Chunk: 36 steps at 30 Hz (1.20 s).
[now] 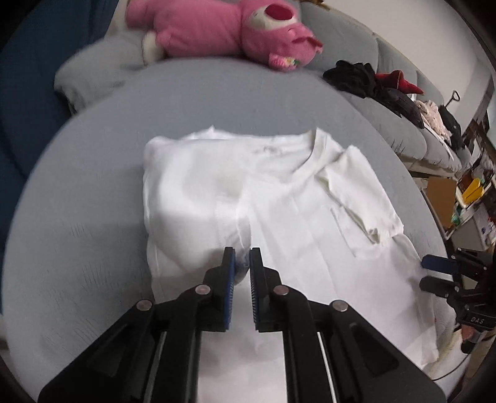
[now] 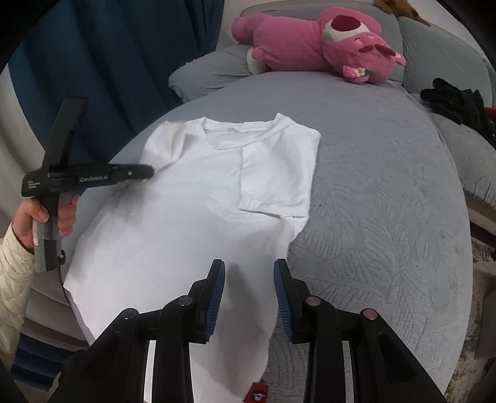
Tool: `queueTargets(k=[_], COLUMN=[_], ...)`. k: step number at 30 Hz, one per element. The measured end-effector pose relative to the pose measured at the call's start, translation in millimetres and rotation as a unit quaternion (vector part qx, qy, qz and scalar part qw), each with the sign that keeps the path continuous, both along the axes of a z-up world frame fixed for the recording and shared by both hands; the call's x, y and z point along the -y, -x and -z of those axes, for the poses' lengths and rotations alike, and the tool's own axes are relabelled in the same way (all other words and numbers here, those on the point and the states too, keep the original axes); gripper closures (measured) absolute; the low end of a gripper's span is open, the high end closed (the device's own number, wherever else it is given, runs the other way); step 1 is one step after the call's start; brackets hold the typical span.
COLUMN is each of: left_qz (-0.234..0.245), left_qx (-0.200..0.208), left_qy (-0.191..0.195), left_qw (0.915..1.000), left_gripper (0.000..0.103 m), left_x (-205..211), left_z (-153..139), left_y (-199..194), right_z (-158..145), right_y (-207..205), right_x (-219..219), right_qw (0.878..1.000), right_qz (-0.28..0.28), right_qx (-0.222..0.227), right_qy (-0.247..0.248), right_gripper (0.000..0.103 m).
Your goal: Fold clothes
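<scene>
A white T-shirt (image 1: pixel 294 201) (image 2: pixel 186 217) lies face up on a grey cushioned surface (image 1: pixel 93 232) (image 2: pixel 372 201), collar at the far end. Its right sleeve (image 2: pixel 272 179) is folded in over the chest. My left gripper (image 1: pixel 241 257) (image 2: pixel 148 171) sits at the shirt's left side near the sleeve, jaws almost together with a bit of white cloth pinched between the tips. My right gripper (image 2: pixel 249 269) (image 1: pixel 429 272) hovers over the lower right hem with its jaws apart; the hem edge lies under the gap, untouched by the pads.
A pink plush toy (image 1: pixel 217 28) (image 2: pixel 310 43) lies at the far end. Dark clothes (image 1: pixel 356 77) (image 2: pixel 455 99) are piled on the sofa to the right. A blue curtain (image 2: pixel 108 62) hangs at the left. A person's hand (image 2: pixel 40 214) holds the left gripper's handle.
</scene>
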State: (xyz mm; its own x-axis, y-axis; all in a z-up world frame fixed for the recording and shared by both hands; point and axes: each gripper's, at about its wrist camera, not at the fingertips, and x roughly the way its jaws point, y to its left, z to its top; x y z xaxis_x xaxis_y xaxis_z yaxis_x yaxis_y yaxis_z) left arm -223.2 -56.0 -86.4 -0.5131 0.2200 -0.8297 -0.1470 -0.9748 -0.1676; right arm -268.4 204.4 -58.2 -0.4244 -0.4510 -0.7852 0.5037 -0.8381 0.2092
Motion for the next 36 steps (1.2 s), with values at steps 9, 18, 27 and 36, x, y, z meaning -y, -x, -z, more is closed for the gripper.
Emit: queueTargets(k=[9,18,27,36], left_qz=[0.018,0.004,-0.014,0.048], left_qx=[-0.081,-0.047,-0.016,-0.058], left_qy=[0.012,0.017,0.019,0.001], left_qw=[0.9965,0.9987,0.9996,0.9971], left_gripper=[0.043,0.043,0.043,0.043], left_x=[9,4,15,6], left_z=[-49,-19,-2,-21], left_y=[-14,60,81,2], right_z=[-1,-4,3,-13], right_y=[11,10,20,37], right_x=[2,18,9,18], right_qw=[1.000,1.000,1.000,0.998], right_qz=[0.007,-0.023,-0.007,0.020], right_qx=[-0.004,-0.012,0.000,-0.056], right_qy=[0.006,0.002,0.006,-0.012], right_gripper=[0.073,0.073,0.073,0.073])
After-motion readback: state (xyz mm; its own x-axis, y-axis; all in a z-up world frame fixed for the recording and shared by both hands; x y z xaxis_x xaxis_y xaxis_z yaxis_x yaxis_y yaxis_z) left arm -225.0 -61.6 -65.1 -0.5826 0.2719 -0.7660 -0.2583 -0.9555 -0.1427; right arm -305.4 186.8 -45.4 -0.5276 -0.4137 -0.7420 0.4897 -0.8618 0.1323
